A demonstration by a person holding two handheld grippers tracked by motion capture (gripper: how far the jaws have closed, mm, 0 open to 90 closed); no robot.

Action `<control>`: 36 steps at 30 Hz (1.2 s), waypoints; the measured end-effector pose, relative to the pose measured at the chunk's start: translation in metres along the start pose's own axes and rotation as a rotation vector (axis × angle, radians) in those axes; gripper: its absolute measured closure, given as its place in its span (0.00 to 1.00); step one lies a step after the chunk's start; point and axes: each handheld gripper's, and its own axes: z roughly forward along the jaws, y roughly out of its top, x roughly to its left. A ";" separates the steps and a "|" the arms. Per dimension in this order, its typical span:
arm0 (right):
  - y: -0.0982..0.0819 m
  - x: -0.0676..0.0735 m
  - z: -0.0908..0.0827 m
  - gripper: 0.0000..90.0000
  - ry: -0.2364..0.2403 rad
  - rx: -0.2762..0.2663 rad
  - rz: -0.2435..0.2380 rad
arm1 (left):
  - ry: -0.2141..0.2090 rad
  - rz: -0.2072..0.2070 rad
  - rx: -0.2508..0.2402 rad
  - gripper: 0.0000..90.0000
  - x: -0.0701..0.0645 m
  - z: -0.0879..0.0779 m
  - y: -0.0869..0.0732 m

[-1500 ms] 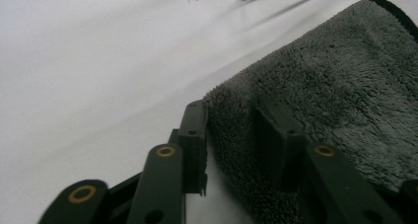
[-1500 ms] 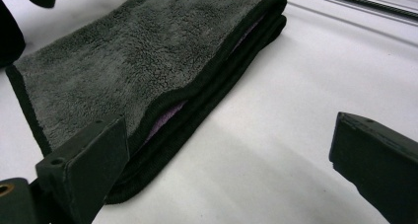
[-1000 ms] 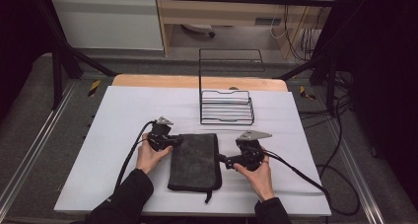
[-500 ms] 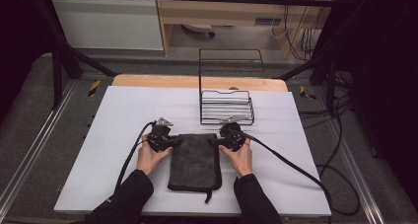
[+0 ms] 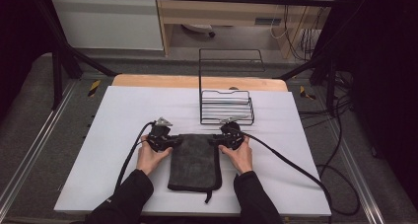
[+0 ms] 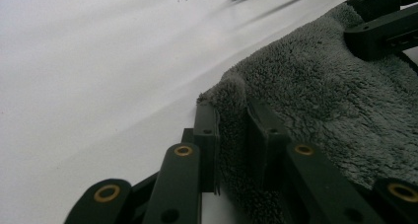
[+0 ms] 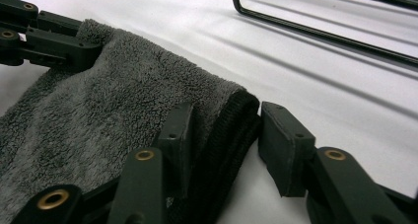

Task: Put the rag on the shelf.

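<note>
While lying flat near the front edge of the white desk (image 5: 123, 115), grey towel (image 5: 196, 160) folded into a long strip. Far left corner pinched tight in the left gripper (image 6: 231, 135). Far right corner sitting between the jaws of the right gripper (image 7: 222, 140), just been closing; one pad (image 7: 180, 135) on the fluffy cloth, the other pad (image 7: 283, 145) not quite touching the dark hem. Black wire rack (image 5: 226, 108) just behind, toward the back edge.

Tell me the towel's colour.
Dark grey towel with a black hem, clearest in the right gripper view.
</note>
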 end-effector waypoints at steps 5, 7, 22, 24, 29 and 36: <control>-0.002 0.003 0.000 0.81 0.027 0.006 0.024 | -0.007 -0.004 -0.004 0.84 0.001 0.000 0.000; -0.002 0.003 0.000 0.84 0.034 0.006 0.032 | -0.016 -0.010 -0.005 0.84 0.002 0.000 -0.001; 0.002 0.004 -0.019 0.90 0.093 -0.055 0.030 | -0.046 -0.057 -0.032 0.89 0.006 -0.008 0.000; 0.002 0.005 -0.022 0.90 0.096 -0.061 0.027 | -0.051 -0.056 -0.052 0.89 0.005 -0.012 0.000; 0.002 0.012 -0.034 0.90 0.112 -0.110 0.010 | -0.055 -0.035 -0.090 0.89 0.001 -0.024 0.002; 0.001 0.020 -0.048 0.91 0.116 -0.159 -0.023 | -0.061 0.006 -0.132 0.89 -0.006 -0.041 0.005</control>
